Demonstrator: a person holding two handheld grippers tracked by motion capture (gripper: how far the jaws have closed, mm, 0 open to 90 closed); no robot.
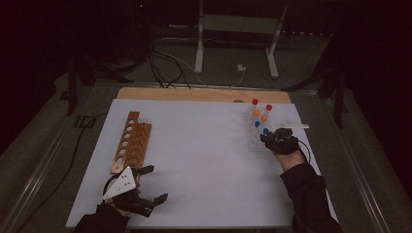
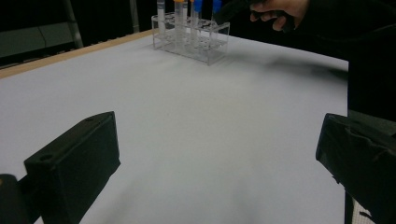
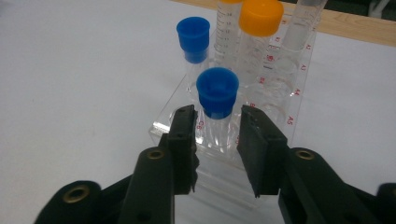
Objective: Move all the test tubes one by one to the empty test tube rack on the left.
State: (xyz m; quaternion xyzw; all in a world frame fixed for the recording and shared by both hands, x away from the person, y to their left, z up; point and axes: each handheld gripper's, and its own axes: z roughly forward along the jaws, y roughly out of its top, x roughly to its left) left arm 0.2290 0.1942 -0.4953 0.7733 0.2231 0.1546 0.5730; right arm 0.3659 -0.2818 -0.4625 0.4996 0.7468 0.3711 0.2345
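Right gripper view shows my right gripper [image 3: 217, 128] fingers clenched around the upright blue-capped tube [image 3: 217, 100] in the clear rack [image 3: 161, 126] on the worktop, while my left gripper [image 1: 151, 183] rests released far away.

blue-capped tube [image 3: 217, 93], orange-capped tube [image 3: 260, 18], brown wooden rack [image 1: 131, 141]

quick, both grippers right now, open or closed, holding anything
Left gripper: open, holding nothing.
Right gripper: closed around the nearest blue-capped tube in the clear rack.
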